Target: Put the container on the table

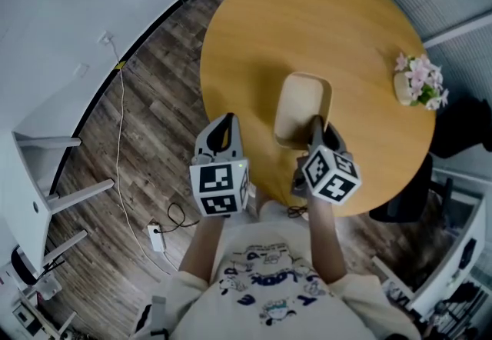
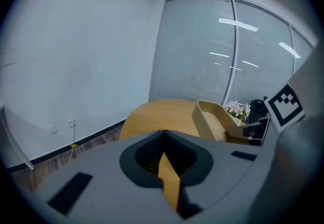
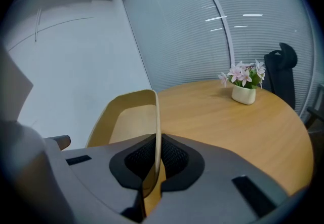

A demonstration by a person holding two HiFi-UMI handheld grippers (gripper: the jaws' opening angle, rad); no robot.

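Note:
A tan, oblong, empty container [image 1: 302, 108] hangs over the near part of the round wooden table [image 1: 307, 15], casting a shadow on it. My right gripper [image 1: 317, 125] is shut on its near wall; in the right gripper view the thin wall [image 3: 126, 121] runs up between the jaws of the right gripper [image 3: 156, 139]. The left gripper [image 1: 228, 121] is at the table's near-left edge, left of the container, shut and holding nothing. In the left gripper view, the container [image 2: 215, 119] appears to the right beyond the left gripper [image 2: 162, 134].
A small white pot of pink flowers [image 1: 417, 83] stands near the table's right edge. A black chair [image 1: 461, 131] is beyond it. On the wooden floor at left lie a white cable and power strip [image 1: 156, 237], beside white furniture legs [image 1: 46, 200].

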